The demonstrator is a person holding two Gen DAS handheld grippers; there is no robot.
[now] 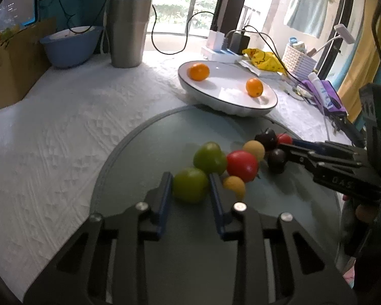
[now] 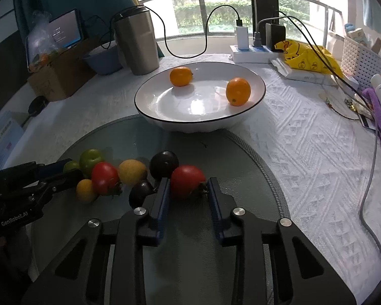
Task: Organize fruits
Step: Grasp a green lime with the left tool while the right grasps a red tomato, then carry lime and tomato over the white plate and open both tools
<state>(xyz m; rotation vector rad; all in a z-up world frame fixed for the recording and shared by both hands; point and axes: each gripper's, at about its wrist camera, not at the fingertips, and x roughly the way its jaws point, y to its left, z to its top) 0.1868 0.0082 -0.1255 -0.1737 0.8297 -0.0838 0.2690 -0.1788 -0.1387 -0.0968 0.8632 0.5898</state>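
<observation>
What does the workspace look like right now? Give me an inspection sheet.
Surface: white textured cloth with a round glass board on it.
Job's things: two oranges in the white bowl; small fruits clustered on the board.
Clutter: steel tumbler, blue bowl, white basket, yellow bag.
Grippers: left gripper shut on green fruit; right gripper shut on red tomato.
Cables: black cable to power strip.
Surroundings: window, railing.
</observation>
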